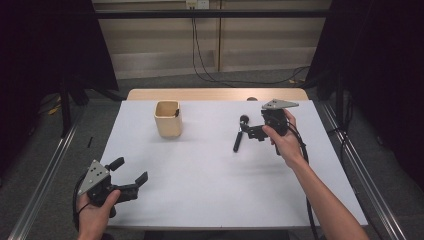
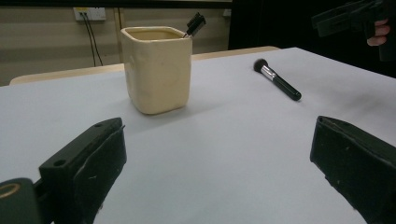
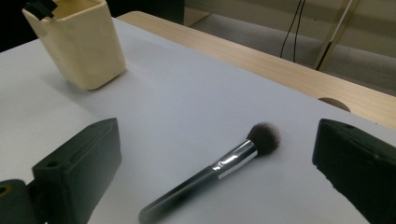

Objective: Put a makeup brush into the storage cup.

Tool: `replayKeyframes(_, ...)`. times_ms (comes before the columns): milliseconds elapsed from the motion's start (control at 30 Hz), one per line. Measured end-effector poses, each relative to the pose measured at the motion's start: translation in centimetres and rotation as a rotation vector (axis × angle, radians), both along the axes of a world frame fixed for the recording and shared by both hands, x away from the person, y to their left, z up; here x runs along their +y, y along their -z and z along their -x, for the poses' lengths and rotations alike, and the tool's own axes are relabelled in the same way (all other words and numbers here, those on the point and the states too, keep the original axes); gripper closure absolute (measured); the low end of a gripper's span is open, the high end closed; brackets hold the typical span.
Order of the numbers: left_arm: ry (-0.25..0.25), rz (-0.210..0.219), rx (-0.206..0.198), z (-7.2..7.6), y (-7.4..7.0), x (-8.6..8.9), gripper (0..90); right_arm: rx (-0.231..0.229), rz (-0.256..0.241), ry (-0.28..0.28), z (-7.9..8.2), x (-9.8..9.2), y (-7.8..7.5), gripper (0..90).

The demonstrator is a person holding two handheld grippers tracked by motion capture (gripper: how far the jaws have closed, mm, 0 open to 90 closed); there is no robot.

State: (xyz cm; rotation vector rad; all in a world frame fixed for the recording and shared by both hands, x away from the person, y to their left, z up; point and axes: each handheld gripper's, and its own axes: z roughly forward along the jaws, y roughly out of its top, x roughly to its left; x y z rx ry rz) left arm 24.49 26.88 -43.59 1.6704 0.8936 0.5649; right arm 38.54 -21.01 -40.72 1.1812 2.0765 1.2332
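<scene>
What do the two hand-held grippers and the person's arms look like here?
Both the left gripper and right gripper are black with two blocky jaws, each topped by a grey three-cornered plate with small holes. A black cable trails from each. The forearms are bare, no sleeves visible.

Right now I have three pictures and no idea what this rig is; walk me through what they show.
No robot here: a person holds a two-jaw hand gripper in each hand at a table with a white top. The high view looks down from above the person's side; the left gripper is near the table's front edge, the right gripper farther out. The other two pictures come from cameras riding on each gripper, looking out between its black jaws. On the table stand a cream cup with a dark tool poking out, and a makeup brush lying flat. Both grippers are open and hold nothing; the right one hovers at the brush.
</scene>
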Motion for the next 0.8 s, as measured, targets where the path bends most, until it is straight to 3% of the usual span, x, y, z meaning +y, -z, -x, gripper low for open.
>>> replayKeyframes(233,-0.002,0.003,-0.014,0.3,-0.2,0.1,3.6,0.077,0.042,0.02,-2.1,0.1,0.0,1.4)
replayKeyframes(467,-0.001,0.001,-0.011,0.2,-0.1,0.2,3.6,0.214,0.08,0.004,-3.4,0.4,0.9,2.5)
replayKeyframes(667,0.002,0.003,-0.007,0.3,-0.1,0.0,3.6,0.258,0.106,-0.018,-4.1,0.5,1.1,3.6)
replayKeyframes(800,0.005,-0.003,-0.007,0.3,-0.1,-0.1,3.5,0.324,0.132,-0.007,-4.6,0.7,1.4,3.6)
